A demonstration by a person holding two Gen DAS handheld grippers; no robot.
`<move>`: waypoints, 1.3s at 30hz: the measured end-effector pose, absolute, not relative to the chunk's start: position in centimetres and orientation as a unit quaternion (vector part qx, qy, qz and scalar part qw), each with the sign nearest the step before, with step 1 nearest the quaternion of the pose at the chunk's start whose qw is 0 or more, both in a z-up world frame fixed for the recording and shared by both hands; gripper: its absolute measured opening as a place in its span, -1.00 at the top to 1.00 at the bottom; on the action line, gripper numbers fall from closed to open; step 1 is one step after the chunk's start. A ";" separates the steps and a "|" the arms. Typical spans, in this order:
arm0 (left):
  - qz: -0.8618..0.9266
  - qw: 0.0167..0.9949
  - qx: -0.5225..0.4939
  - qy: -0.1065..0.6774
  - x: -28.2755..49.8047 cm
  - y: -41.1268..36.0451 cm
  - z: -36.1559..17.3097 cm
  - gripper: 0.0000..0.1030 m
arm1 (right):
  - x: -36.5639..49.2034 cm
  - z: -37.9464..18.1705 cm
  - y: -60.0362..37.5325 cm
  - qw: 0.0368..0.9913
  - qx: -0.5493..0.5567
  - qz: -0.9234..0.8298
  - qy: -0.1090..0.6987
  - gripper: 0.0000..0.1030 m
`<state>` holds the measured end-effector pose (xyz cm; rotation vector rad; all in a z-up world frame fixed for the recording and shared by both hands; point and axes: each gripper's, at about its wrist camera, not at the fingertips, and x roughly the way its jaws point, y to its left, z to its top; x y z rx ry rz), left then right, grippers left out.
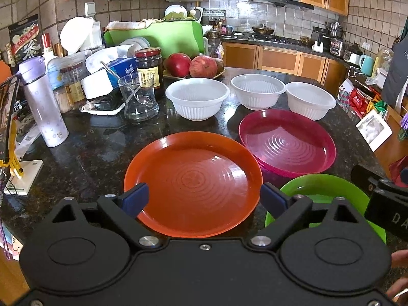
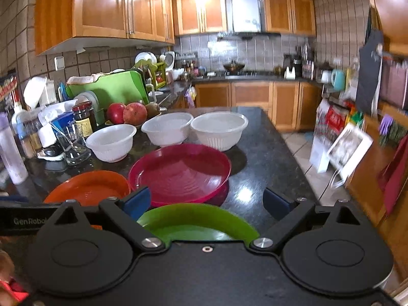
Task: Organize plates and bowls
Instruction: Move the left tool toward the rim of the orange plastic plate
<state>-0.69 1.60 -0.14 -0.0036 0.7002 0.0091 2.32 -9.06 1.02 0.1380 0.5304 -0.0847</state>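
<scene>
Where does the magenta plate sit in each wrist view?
Left wrist: magenta plate lies right of centre, behind the orange plate, in front of the white bowls.
Right wrist: magenta plate lies at centre, right of the orange plate, behind the green plate.
Shared landmark: the red apples at the counter's back left.

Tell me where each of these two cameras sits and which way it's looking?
Left wrist view: rides on the left gripper, looking forward and down over the orange plate; its open blue-tipped fingers show.
Right wrist view: rides on the right gripper, aimed over the green plate; its open fingers show.
Both share the pink plate, three white bowls and dark counter.
</scene>
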 end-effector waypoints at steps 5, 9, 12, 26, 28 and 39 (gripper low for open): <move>0.007 0.939 0.003 0.343 -0.6 1.5 -0.2 -0.82 | 2.7 0.7 -8.6 0.960 0.058 -0.039 0.271 -0.93; 0.006 0.939 0.004 0.345 -0.5 1.5 -0.4 -0.82 | 2.6 0.6 -8.3 0.964 0.038 -0.049 0.260 -0.93; 0.007 0.938 0.005 0.346 -0.4 1.5 -0.4 -0.82 | 2.6 0.6 -8.2 0.966 0.034 -0.055 0.252 -0.93; -0.009 0.932 0.010 0.362 0.1 1.4 -1.0 -0.82 | 3.4 0.3 -8.1 0.961 0.026 -0.058 0.270 -0.88; -0.012 0.928 0.009 0.371 0.3 1.4 -1.1 -0.82 | 3.6 0.3 -8.1 0.959 0.030 -0.054 0.277 -0.87; -0.010 0.924 0.008 0.381 0.4 1.4 -1.4 -0.79 | 3.7 0.3 -7.3 0.961 -0.004 -0.037 0.274 -0.82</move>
